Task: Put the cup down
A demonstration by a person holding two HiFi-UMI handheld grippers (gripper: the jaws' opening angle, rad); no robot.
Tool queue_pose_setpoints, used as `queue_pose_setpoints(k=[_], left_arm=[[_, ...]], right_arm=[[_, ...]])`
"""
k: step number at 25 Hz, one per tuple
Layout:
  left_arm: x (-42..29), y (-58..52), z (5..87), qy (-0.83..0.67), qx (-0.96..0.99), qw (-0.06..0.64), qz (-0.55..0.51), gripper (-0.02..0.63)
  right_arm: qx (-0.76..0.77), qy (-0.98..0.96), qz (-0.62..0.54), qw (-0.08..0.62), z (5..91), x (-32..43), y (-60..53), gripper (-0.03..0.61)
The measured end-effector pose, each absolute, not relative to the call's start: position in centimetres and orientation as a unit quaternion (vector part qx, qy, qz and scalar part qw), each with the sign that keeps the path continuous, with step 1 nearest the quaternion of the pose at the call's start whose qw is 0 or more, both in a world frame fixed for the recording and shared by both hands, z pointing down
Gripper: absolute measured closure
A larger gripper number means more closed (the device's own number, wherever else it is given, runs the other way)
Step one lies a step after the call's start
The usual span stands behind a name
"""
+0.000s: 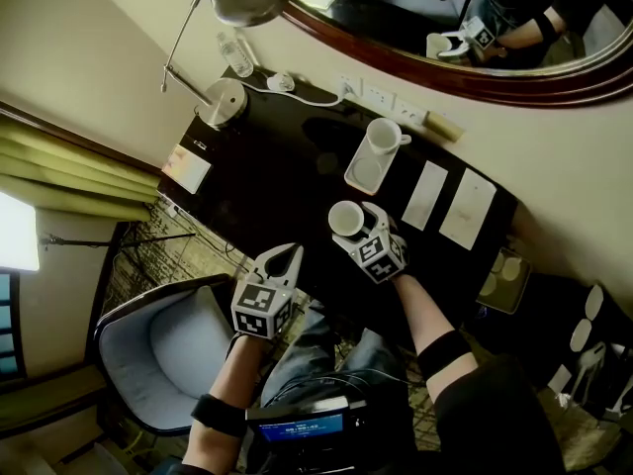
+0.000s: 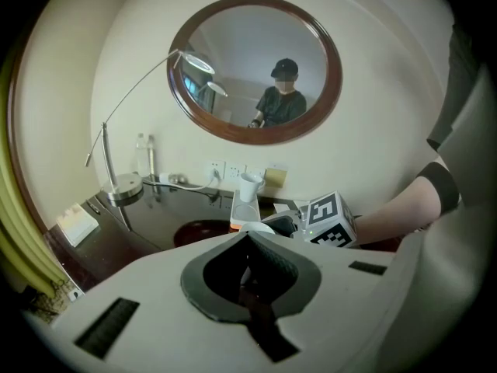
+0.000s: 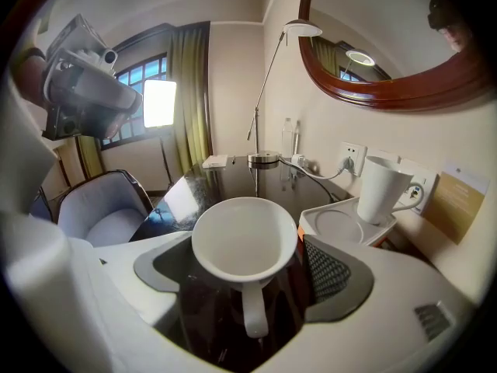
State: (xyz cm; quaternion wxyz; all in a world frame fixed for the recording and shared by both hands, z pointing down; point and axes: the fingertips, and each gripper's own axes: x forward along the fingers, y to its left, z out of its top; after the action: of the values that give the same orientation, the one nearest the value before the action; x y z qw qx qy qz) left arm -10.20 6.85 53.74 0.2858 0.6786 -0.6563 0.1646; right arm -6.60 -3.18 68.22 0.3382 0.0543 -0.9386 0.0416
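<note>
The cup [image 3: 243, 243] was seen upright near the table [image 1: 267, 176]'s front edge, unclamped between the spread right tongs [image 1: 358, 224], handle toward them; the left tongs [image 1: 287, 257] were kept closed, empty.

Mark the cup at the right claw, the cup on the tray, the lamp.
Claw-side cup [image 3: 245, 243]: right gripper view, inner bowl.
Tray cup [image 3: 383, 191]: right gripper view, side wall.
Lamp [image 1: 224, 101]: head view, round base.

A dark desk [image 1: 267, 181] stands against a cream wall [image 1: 99, 47] under an oval mirror [image 2: 233, 61], with green curtains [image 1: 69, 171] and a grey armchair [image 1: 163, 354].
</note>
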Motion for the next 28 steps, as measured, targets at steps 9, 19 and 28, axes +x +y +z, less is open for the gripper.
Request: queue_pose_setpoints(k=[9, 19, 28], left_arm=[[-10.2, 6.9, 51.7, -0.658, 0.684, 0.272, 0.157, 0.613], [-9.0, 6.2, 48.8, -0.649, 0.702, 0.256, 0.145, 0.613], [-8.4, 5.7, 47.0, -0.648, 0.71, 0.252, 0.117, 0.613]], right_arm=[[0.057, -0.942, 0.033, 0.328, 64.1, -5.5, -3.2, 0.112], [0.059, -0.948, 0.048, 0.308, 57.5, -1.4, -1.9, 0.184], [0.152, -0.951, 0.049, 0.265, 51.1, 3.7, -4.3, 0.569]])
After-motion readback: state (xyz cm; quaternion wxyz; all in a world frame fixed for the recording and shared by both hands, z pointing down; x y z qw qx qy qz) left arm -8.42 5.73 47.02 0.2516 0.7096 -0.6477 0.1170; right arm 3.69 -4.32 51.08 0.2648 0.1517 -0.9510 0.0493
